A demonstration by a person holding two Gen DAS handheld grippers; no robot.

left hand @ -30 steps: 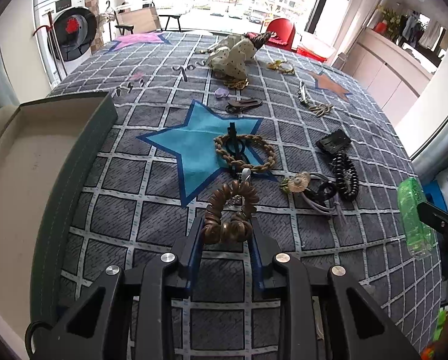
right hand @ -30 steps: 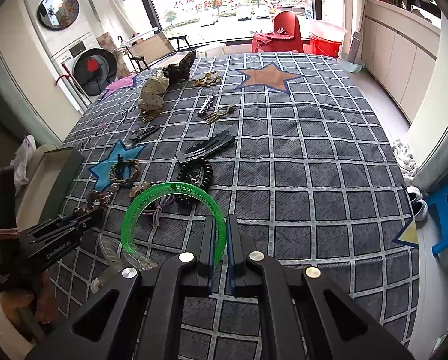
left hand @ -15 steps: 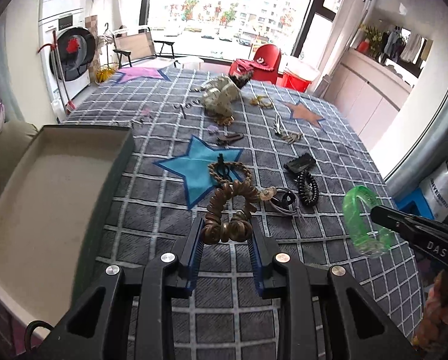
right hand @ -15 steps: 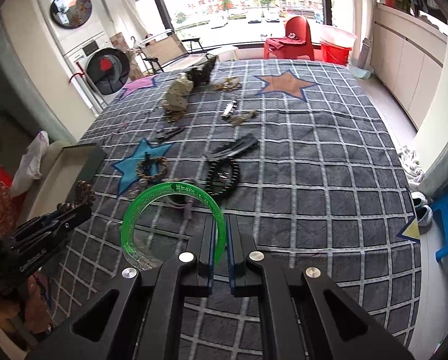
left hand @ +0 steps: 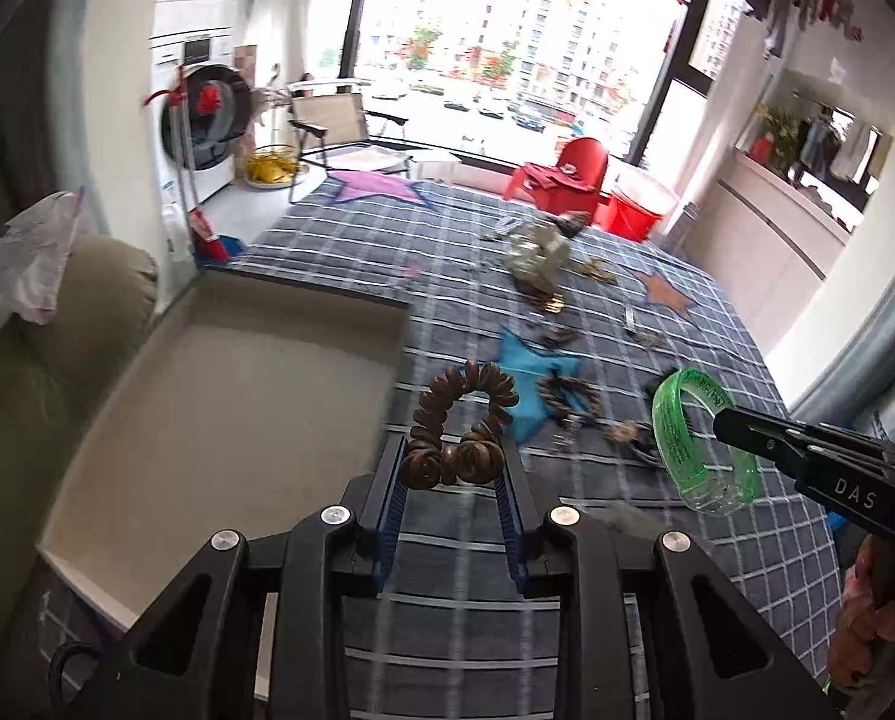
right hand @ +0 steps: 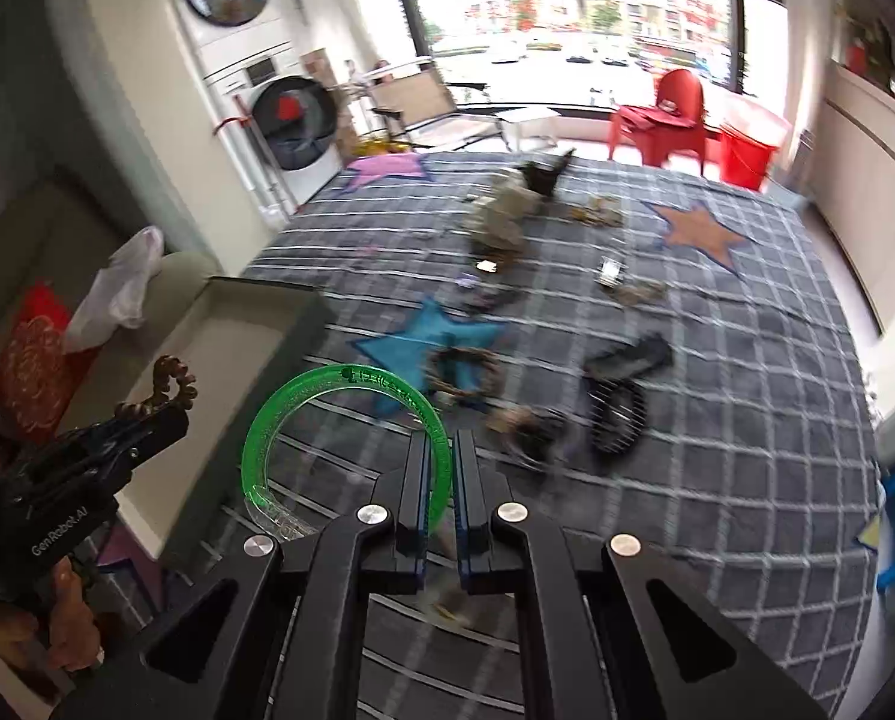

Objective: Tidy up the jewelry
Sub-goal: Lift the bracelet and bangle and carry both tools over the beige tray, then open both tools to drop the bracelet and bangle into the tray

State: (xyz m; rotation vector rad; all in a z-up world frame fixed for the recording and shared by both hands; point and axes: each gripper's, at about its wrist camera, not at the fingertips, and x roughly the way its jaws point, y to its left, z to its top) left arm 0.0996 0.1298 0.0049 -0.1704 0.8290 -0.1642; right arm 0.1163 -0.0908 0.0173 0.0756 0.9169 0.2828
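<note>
The box [left hand: 225, 396] sits at the left edge of the bed [left hand: 717, 546], with a cushion [left hand: 57, 324] to its left. Loose jewelry [right hand: 615, 414] lies scattered on the bed, right of the box. Behind the bed stand a folding chair [left hand: 333, 126], a plastic chair [left hand: 567, 174] and a washer [left hand: 207, 120].

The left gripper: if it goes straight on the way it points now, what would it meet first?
Probably the grey checked blanket beside the open beige box, near the blue star patch; depth is unclear. Nothing else seems nearer beyond the held brown spiral ring.

"DAS" on right gripper [left hand: 747, 429]; seemingly "GenRobot.AI" on left gripper [right hand: 165, 399]
</note>
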